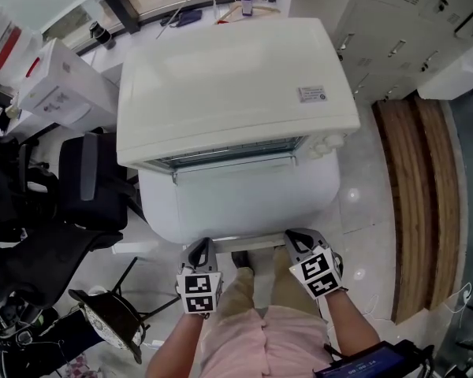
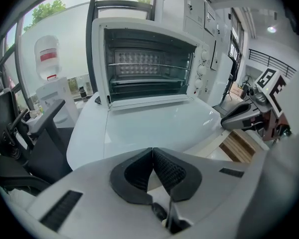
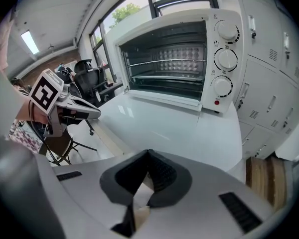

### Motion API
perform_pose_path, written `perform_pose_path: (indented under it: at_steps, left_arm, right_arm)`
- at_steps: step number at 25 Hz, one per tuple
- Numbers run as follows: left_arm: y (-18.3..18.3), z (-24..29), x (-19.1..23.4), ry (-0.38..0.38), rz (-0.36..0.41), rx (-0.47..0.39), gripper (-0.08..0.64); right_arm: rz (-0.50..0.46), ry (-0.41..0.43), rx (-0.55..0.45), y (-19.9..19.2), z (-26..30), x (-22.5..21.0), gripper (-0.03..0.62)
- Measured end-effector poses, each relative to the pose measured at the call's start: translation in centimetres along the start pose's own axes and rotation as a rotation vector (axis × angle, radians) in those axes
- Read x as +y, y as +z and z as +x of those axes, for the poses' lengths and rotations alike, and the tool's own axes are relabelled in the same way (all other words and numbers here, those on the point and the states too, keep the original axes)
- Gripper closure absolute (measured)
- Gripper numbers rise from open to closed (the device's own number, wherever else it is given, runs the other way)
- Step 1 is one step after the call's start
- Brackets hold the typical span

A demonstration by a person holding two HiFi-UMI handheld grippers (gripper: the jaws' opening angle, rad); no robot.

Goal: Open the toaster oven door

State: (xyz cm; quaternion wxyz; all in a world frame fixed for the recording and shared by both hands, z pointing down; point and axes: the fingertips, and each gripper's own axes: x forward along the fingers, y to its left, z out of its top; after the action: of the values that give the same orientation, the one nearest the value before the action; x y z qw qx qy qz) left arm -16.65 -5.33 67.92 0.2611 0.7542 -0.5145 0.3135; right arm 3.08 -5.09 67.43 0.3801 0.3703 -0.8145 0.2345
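At the left of the head view stands a black office chair (image 1: 91,181). Just right of it, low in the frame, I hold the left gripper (image 1: 202,248). Its own view shows the two black ribbed pads pressed tip to tip with nothing between them. In the centre sits the white toaster oven (image 1: 229,77), on a white round-cornered table (image 1: 159,209). The oven's long axis runs across the frame from left to right, and its mouth faces the lower edge, toward me. The door (image 1: 236,197) is down. It lies about level in front of the cavity, hinged along the oven's lower front, with its free edge pointing at the grippers and its long side parallel to the oven's. Through the open mouth the gripper views show wire racks (image 3: 164,63). Right of centre, beside the door's free edge, is the right gripper (image 1: 296,239). Its jaws are likewise closed together on nothing. Three round knobs (image 3: 225,59) are stacked on the oven's right end. At the far right a wooden strip (image 1: 414,203) runs along the floor below grey cabinets (image 1: 394,22).
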Motion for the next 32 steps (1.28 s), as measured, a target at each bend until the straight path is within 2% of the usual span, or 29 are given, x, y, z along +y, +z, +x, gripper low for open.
perform_pose_path:
  at_steps: [13, 20, 26, 32]
  left_arm:
    - [-1.3, 1.8, 0.0, -0.018, 0.008, 0.021, 0.546]
    - [-1.3, 1.8, 0.1, -0.008, 0.015, 0.001, 0.546]
    - [1.4, -0.6, 0.6, 0.040, 0.014, -0.101, 0.546]
    - [7.7, -5.1, 1.8, 0.111, 0.001, -0.266, 0.546]
  right_arm:
    - [0.008, -0.004, 0.031, -2.0, 1.8, -0.1, 0.592]
    - [0.012, -0.012, 0.013, -1.7, 1.8, -0.3, 0.592]
    - [-0.022, -0.043, -0.041, 0.4, 0.6, -0.4, 0.592]
    - [0.001, -0.070, -0.184, 6.4, -3.2, -0.7, 0.592]
